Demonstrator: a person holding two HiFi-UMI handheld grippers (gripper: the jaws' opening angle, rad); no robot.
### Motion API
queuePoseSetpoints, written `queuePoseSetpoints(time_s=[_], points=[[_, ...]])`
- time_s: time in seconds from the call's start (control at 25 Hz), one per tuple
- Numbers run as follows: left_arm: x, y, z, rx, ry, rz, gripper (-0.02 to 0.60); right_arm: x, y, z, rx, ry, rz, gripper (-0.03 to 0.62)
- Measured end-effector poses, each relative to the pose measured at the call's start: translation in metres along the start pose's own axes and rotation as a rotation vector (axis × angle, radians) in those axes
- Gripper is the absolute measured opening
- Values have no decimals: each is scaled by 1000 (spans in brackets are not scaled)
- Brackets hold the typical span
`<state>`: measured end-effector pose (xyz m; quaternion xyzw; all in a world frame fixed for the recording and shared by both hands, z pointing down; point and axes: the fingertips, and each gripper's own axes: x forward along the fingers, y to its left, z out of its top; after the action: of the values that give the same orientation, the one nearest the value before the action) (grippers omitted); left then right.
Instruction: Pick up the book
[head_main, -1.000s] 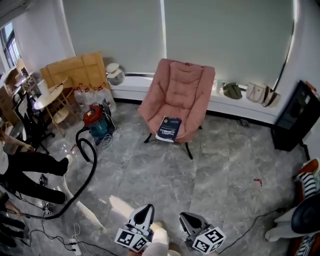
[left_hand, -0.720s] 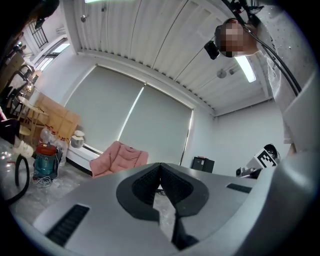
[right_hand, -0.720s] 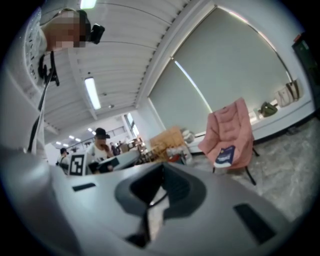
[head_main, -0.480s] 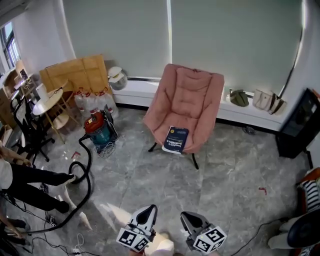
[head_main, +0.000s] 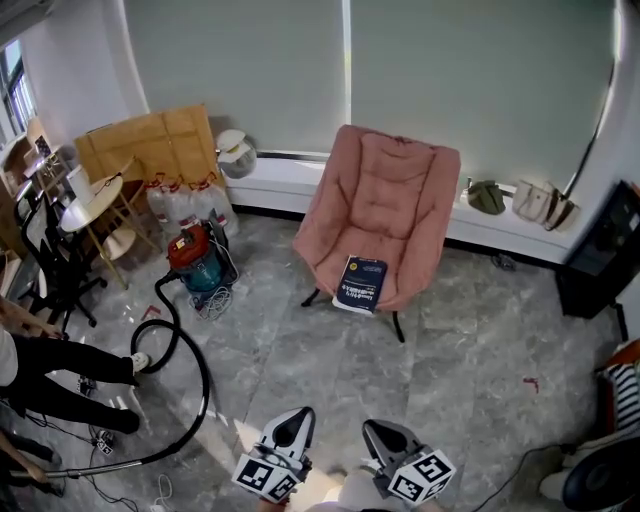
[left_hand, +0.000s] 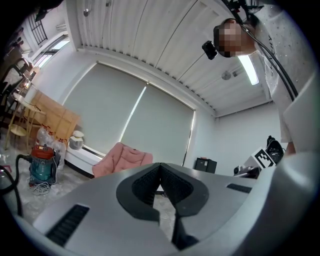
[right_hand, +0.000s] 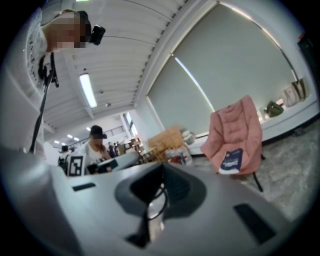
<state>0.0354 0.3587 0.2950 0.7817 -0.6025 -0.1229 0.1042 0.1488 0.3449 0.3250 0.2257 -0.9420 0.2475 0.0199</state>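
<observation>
Both tools sit low at the bottom edge of my head view; the left gripper (head_main: 292, 420) has its jaws pressed together on nothing; the right gripper (head_main: 378, 433) is likewise closed, though a thin dark loop behind its tips may be a cable; the dark blue rectangular book (head_main: 361, 284) lies on the seat of the pink padded armchair (head_main: 385, 200), well apart from both.

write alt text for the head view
A dark blue book lies on the seat of a pink armchair, across a grey stone floor. At the bottom edge the left hand-held gripper and right hand-held gripper, both shut and empty, point toward it; a red vacuum stands at left.
</observation>
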Motion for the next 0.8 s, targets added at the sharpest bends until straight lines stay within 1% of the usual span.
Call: queuePoseSetpoints(time_s=[0.2, 0.36, 0.52, 0.64, 0.8], points=[[1, 20, -2, -7, -5, 29, 11, 20, -7, 1, 6, 10, 9, 12], [10, 42, 1, -16, -10, 41, 11, 48, -16, 8, 1, 10, 18, 12], [27, 55, 3, -30, 4, 7, 11, 80, -24, 18, -7, -5, 32, 12], [51, 68, 2, -27, 16, -16, 11, 103, -36, 31, -5, -16, 27, 12], [84, 84, 12, -26, 41, -51, 11, 128, -52, 40, 9, -2, 11, 12]])
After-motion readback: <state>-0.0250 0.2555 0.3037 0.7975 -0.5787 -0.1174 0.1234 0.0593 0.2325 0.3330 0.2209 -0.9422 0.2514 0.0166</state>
